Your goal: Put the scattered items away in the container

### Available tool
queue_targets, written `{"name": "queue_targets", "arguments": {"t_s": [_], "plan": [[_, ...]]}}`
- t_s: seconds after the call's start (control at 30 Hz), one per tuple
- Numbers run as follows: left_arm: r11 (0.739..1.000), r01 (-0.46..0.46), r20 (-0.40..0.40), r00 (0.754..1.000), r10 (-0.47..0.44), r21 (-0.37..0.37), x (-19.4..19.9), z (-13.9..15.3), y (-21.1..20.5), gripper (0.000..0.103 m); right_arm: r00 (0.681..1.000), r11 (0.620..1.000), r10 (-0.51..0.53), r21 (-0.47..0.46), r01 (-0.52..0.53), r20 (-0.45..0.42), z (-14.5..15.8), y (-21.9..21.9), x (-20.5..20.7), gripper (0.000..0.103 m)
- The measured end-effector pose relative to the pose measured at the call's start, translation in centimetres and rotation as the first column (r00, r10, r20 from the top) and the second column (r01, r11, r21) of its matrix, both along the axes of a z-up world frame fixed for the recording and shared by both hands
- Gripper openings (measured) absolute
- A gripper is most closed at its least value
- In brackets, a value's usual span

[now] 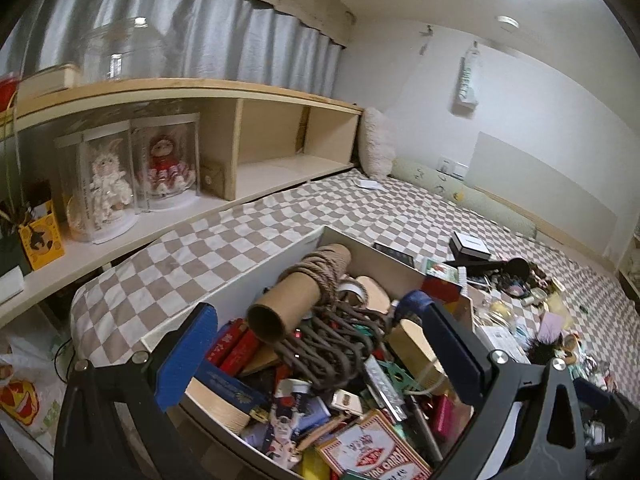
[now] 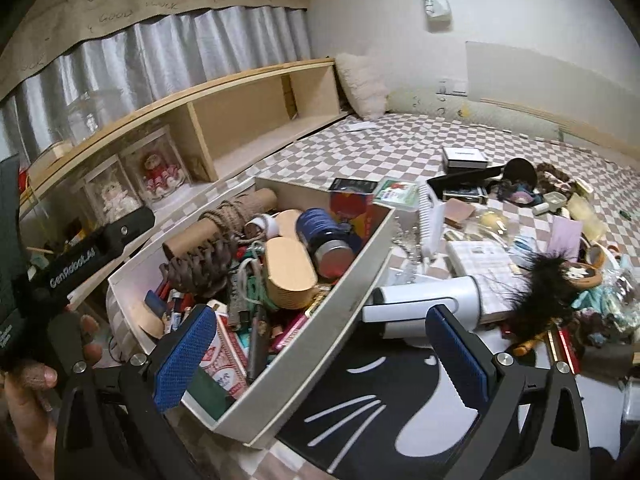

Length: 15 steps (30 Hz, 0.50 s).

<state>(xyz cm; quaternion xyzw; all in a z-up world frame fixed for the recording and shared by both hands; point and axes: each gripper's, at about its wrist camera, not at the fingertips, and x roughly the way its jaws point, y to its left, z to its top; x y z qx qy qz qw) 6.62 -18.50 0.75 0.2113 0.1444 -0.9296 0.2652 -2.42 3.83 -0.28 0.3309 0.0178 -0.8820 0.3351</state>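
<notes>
The left gripper (image 1: 320, 356) hangs over the white container (image 1: 240, 276) with its blue-padded jaws spread wide and nothing between them. Beneath it the box is already crammed: a cardboard tube (image 1: 296, 292) wound with brown rope (image 1: 332, 344) lies tilted toward 1 o'clock in the middle, red boxes (image 1: 236, 346) sit at about 9 o'clock from the tube's near end, and a red-and-white card pack (image 1: 372, 454) rests at 6 o'clock. The right gripper (image 2: 320, 356) is likewise spread wide and empty, straddling the near right wall of the container (image 2: 320, 332), which sits on the checkered bedcover (image 2: 384, 148). From this view a blue can (image 2: 326, 236) lies inside the box toward 12 o'clock, beside a tan oval box (image 2: 290, 272). Outside the wall, at 2 o'clock from the right gripper, a white cylinder (image 2: 428, 300) lies on its side, just beside a black feathery item (image 2: 540, 292). A white comb (image 2: 430, 220) stands at 1 o'clock, and the scattered items (image 2: 560, 208) spread across the cover from 1 to 3 o'clock. A black cloth with white markings (image 2: 380, 404) lies under the right gripper. At 9 o'clock in the right view a hand (image 2: 28, 396) grips the other gripper's handle.
</notes>
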Motion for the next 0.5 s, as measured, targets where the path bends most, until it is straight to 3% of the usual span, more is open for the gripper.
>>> {"name": "queue_targets", "arguments": {"t_s": [0.5], "plan": [[0.987, 0.157, 0.048, 0.987, -0.155, -0.038, -1.2, 0.6, 4.9, 0.103, 0.993, 0.993, -0.114, 0.031, 0.114, -0.020, 1.0, 6.5, 0.0, 0.103]]}}
